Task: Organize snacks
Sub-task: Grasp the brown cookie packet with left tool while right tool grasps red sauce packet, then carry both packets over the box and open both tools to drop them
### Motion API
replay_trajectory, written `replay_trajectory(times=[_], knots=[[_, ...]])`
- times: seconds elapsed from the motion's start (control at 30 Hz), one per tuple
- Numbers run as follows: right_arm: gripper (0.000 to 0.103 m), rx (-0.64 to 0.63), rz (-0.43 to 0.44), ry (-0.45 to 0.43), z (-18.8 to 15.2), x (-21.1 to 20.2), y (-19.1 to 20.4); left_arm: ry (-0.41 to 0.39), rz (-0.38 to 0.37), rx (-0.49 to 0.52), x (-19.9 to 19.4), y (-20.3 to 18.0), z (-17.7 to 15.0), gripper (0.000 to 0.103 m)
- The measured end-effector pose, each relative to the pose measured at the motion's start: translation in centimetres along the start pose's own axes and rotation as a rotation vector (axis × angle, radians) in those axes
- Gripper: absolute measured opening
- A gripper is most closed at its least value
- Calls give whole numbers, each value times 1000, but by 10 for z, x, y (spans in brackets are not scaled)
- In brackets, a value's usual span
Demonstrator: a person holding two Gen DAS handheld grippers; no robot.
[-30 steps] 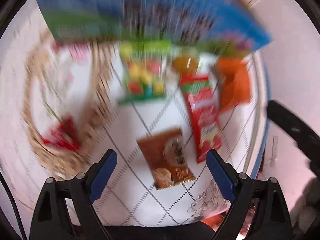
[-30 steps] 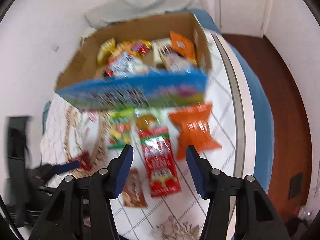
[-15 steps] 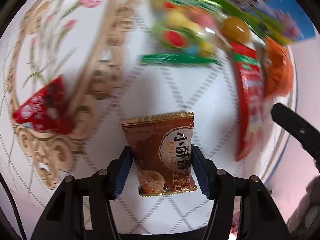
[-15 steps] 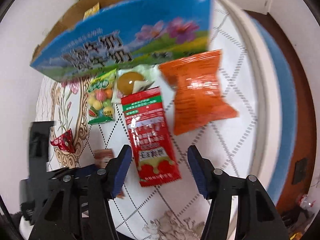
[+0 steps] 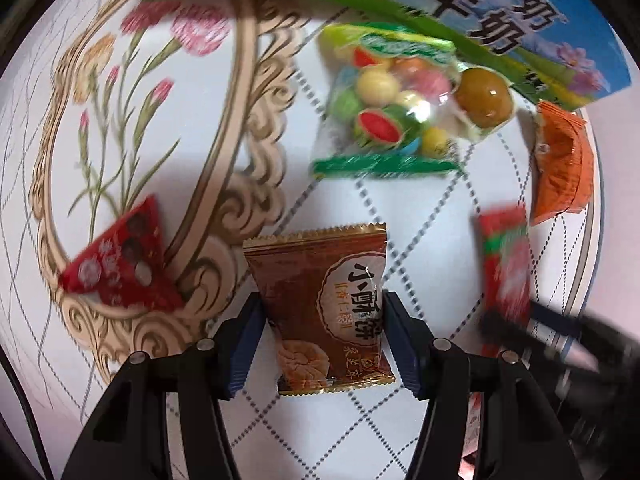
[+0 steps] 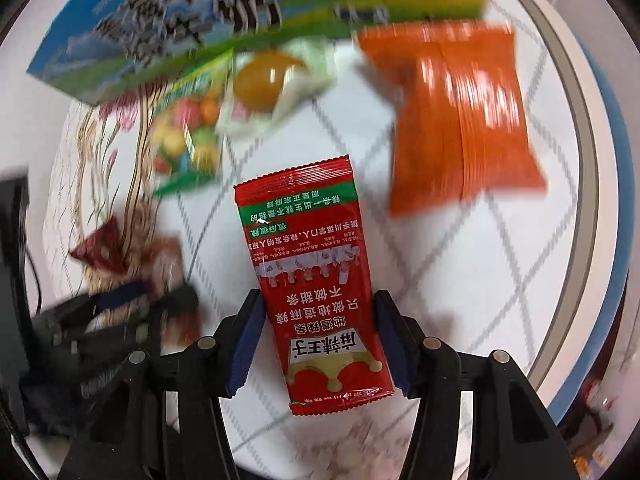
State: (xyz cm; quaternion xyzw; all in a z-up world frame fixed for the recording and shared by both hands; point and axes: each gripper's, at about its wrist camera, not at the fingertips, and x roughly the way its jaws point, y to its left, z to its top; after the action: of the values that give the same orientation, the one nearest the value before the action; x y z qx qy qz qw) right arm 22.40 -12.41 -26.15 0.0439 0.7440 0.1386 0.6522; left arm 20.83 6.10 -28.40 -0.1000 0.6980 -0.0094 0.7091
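Note:
My left gripper [image 5: 322, 336] is shut on a brown biscuit packet [image 5: 320, 304], its blue pads touching both side edges. My right gripper [image 6: 316, 340] is shut on a long red snack packet [image 6: 316, 280], its pads against both sides. On the white patterned table lie a red triangular packet [image 5: 118, 264], a green bag of coloured candy balls [image 5: 384, 112], a clear-wrapped brown egg [image 5: 484, 98] and an orange packet [image 6: 460, 120]. The blue and green side of the cardboard box [image 6: 208, 20] stands behind them. The red packet [image 5: 506, 264] also shows in the left wrist view.
The round table's rim [image 6: 588, 184] curves along the right, with a blue edge and brown floor beyond. The table cover [image 5: 120, 92] carries a flower and scroll pattern on the left. The other gripper [image 6: 104, 332] shows blurred at the left of the right wrist view.
Both grippers came down toward the table. The left closed on the brown packet. The right moved forward over the red packet and closed on its sides.

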Motion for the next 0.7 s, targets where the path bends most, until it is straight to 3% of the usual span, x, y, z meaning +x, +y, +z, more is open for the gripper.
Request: replay_trajectory(times=[0.1,0.3,0.47,0.7], knots=[[67,30,19,11,-11,2,-2,23,-16,12,6,-9,5,59],[70,-58,-69,-19,-13,16,13,23,-35,9,8,4,11,58],[58,-75,-111,-55,-16,19,28,6,-31,20,-12,30,1,54],[51,-58,-32,-104,-19,-12,29,-34,-52,39,-47,27,1,54]])
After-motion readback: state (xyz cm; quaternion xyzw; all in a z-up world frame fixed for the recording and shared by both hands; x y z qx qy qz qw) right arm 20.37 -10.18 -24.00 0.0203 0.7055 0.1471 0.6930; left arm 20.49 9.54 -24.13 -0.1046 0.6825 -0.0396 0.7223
